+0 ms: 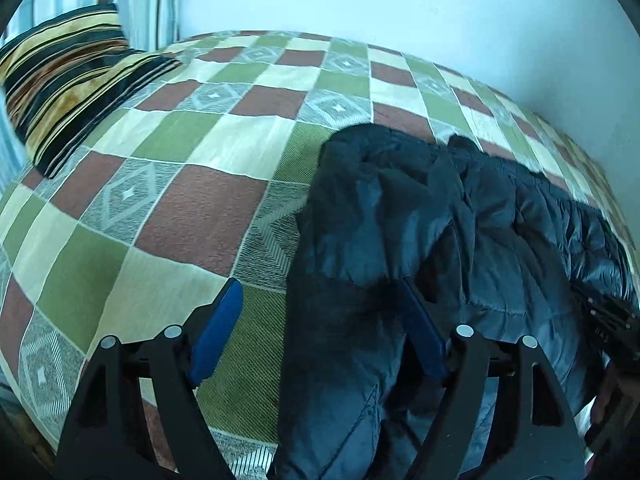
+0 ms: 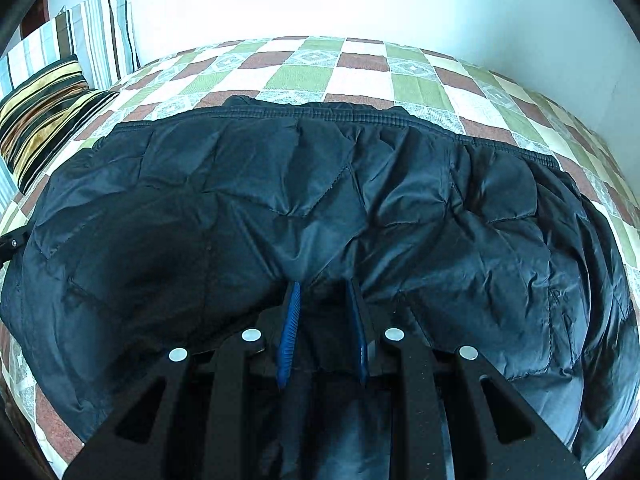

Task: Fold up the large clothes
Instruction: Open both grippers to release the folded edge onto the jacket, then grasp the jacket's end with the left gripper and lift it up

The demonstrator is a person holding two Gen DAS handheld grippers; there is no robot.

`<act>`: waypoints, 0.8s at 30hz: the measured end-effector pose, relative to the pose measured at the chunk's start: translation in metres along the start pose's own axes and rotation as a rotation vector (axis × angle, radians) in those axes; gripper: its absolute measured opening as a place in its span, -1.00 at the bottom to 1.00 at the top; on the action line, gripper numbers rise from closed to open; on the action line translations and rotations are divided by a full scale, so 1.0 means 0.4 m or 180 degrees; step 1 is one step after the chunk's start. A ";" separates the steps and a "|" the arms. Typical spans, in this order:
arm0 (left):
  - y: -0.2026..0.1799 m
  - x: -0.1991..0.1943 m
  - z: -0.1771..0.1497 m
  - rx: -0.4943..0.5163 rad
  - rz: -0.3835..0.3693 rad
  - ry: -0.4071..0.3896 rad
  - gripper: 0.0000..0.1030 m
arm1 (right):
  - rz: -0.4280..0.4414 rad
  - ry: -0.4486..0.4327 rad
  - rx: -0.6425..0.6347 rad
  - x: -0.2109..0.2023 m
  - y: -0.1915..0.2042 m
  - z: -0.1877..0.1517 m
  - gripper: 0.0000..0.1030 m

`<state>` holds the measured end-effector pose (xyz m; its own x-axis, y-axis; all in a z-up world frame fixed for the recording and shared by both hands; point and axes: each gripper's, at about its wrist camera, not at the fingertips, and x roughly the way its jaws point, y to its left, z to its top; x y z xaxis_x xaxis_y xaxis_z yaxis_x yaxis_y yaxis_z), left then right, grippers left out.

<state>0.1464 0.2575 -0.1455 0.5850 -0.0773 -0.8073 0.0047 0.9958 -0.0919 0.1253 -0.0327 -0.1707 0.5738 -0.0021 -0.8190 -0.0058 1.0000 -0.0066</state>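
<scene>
Checked bedspread (image 1: 168, 184) in green, cream, brown and grey diamond squares, spread flat over the bed. Striped black-and-gold cushion (image 1: 68, 80) at the bedspread's far left corner. Pale striped pillow (image 2: 100, 36) upright behind the cushion. Plain white wall (image 1: 400, 8) along the bedspread's far edge.

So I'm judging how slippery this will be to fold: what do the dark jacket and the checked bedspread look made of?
The dark jacket looks like thin quilted nylon or polyester: a slight sheen, crisp wrinkles, stitched puffy panels, so probably slick. The checked bedspread looks like matte woven fabric, with visible ribbed and nubby texture in its squares, likely grippier. The exact fibre can't be told.
</scene>
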 end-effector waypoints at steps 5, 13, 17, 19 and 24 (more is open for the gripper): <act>0.017 0.057 0.001 -0.0042 -0.0128 0.0225 0.67 | -0.0009 -0.0009 -0.0007 0.000 0.003 0.000 -0.53; 0.024 0.138 -0.023 -0.0127 -0.0276 0.0499 0.75 | -0.0042 -0.0038 -0.0020 -0.003 0.007 -0.003 -0.53; 0.013 0.132 -0.031 -0.0122 -0.0403 0.0491 0.36 | -0.0053 -0.0060 -0.0012 -0.002 0.008 -0.004 -0.53; 0.001 0.126 -0.034 -0.0122 -0.0593 0.0509 -0.12 | -0.0064 -0.0067 -0.0010 -0.002 0.009 -0.005 -0.53; -0.010 0.107 -0.024 -0.0243 -0.0583 0.0536 -0.49 | -0.0057 -0.0069 -0.0012 -0.002 0.009 -0.005 -0.53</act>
<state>0.1638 0.2497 -0.1854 0.4369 -0.2697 -0.8582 0.0332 0.9582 -0.2842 0.1233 -0.0291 -0.1713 0.5914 -0.0198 -0.8061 0.0016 0.9997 -0.0235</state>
